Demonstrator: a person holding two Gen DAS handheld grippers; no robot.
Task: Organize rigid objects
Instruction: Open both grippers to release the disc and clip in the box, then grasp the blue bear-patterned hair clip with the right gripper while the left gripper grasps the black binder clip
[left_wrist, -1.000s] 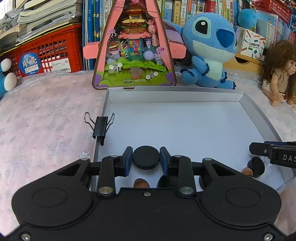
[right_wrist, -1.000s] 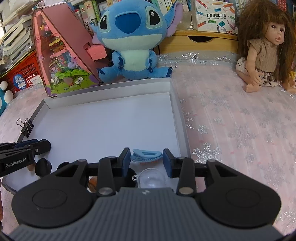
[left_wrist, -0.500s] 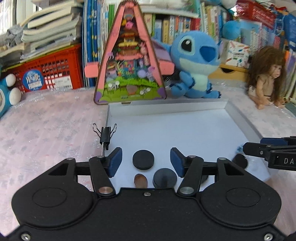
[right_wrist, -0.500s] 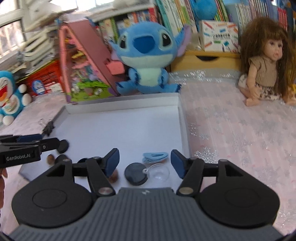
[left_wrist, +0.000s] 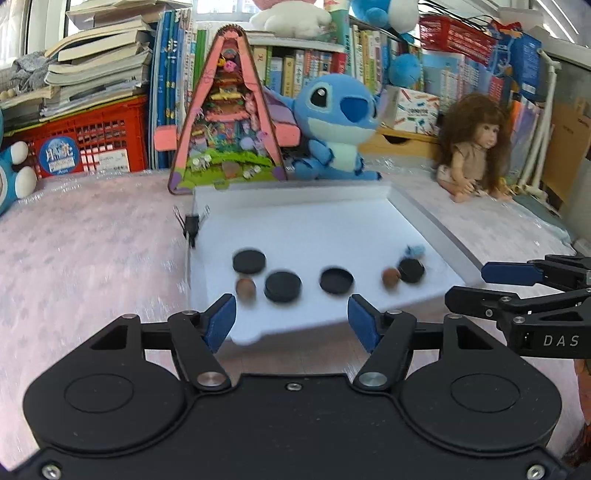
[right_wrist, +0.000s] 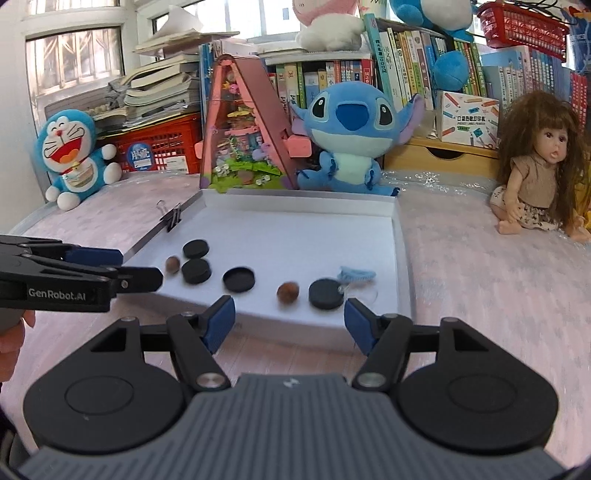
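A white tray (left_wrist: 295, 206) (right_wrist: 280, 212) lies on the pink tablecloth. Near its front edge lie several black round caps (left_wrist: 249, 261) (right_wrist: 195, 248), two brown nuts (left_wrist: 245, 288) (right_wrist: 288, 291), a blue hair clip (right_wrist: 356, 275) (left_wrist: 415, 251) and a clear suction cup (right_wrist: 364, 293). A black binder clip (left_wrist: 191, 225) (right_wrist: 171, 218) grips the tray's left rim. My left gripper (left_wrist: 291, 319) is open and empty, in front of the tray. My right gripper (right_wrist: 290, 317) is open and empty, also in front of the tray; its fingers (left_wrist: 509, 273) show at right in the left wrist view.
Behind the tray stand a pink triangular toy house (left_wrist: 227, 122), a blue Stitch plush (left_wrist: 338, 125) and a shelf of books. A doll (right_wrist: 535, 166) sits at the right. A Doraemon plush (right_wrist: 74, 151) and a red crate (left_wrist: 88, 136) are at the left.
Both grippers have opened, let go of the black cap and the blue hair clip, and drawn back and up from the tray. All the small things now lie in the tray.
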